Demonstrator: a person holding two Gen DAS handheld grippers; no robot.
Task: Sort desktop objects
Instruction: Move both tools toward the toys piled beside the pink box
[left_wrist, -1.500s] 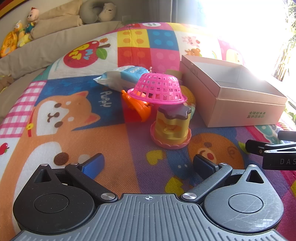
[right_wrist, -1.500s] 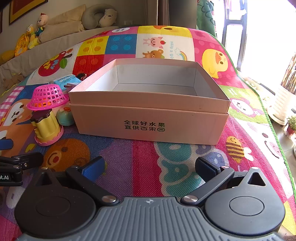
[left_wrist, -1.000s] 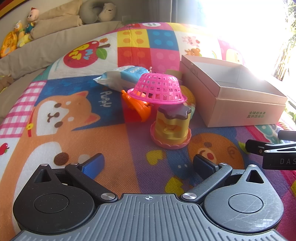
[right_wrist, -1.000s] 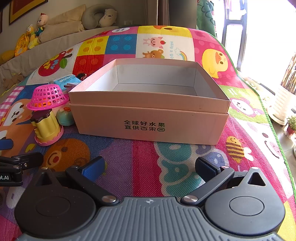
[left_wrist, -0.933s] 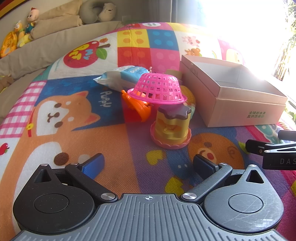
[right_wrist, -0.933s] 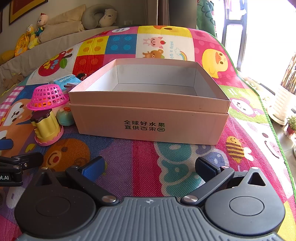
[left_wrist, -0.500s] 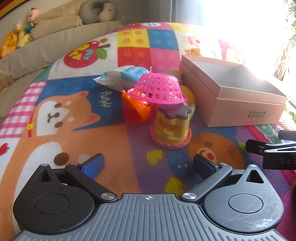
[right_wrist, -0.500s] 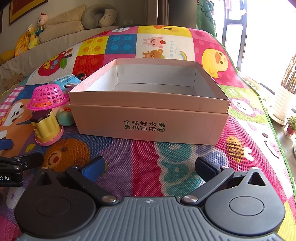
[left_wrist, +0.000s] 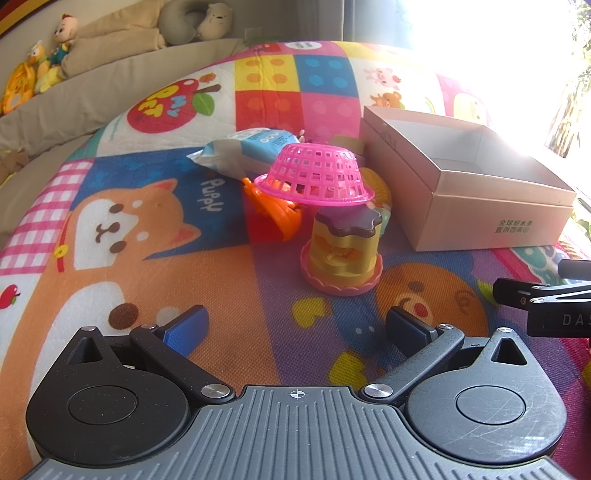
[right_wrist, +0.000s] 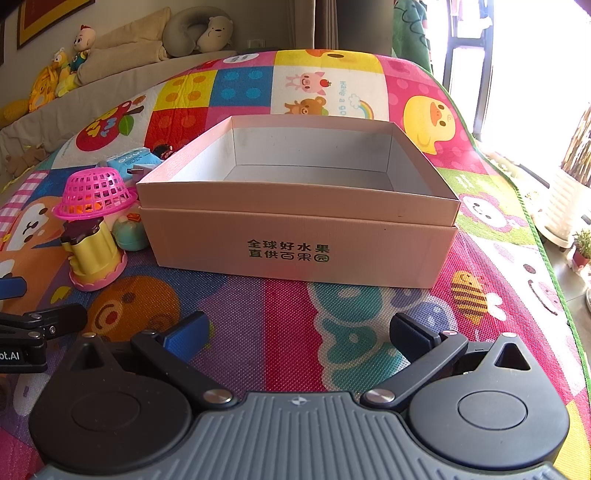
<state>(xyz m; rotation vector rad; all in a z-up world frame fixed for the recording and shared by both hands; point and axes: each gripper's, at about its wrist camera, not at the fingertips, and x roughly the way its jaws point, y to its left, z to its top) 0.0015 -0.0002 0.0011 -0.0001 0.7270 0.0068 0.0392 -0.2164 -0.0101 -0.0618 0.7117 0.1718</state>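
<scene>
Nothing has moved since the earlier frames: both hand-held grippers and every object sit where they were.

Play mat (left_wrist: 155, 258): colourful cartoon print, carries all items; it is a floor mat, not a desk.

Cardboard box (right_wrist: 299, 236): open-topped, pale pink, green printed characters on its near wall. Interior empty as far as visible. It stands directly ahead of the right hand-held gripper and to the right of the toy cluster in the left wrist view (left_wrist: 465, 184).

Left hand-held gripper (left_wrist: 295, 326): jaws spread wide, nothing between them, low over the mat and pointed at the toy cluster, apart from it.

Right hand-held gripper (right_wrist: 297, 334): jaws spread wide, nothing between them, low over the mat, facing the box's near wall, apart from it.

Blue-and-white packet (left_wrist: 247, 149): lies flat on the mat behind the cluster.

Pink mesh basket (left_wrist: 314, 175): upside down, resting tilted on the items beneath it.

Yellow toy cup (left_wrist: 341, 251): upright on a pink scalloped base, dark brown wavy lid, just in front of the basket, near the box's left corner.

Orange toy (left_wrist: 275, 210): partly under the basket's rim, left of the yellow cup; shape unclear.

Pale green round toy (right_wrist: 129, 230): between the yellow cup and the box, close to the box wall; contact cannot be determined.
</scene>
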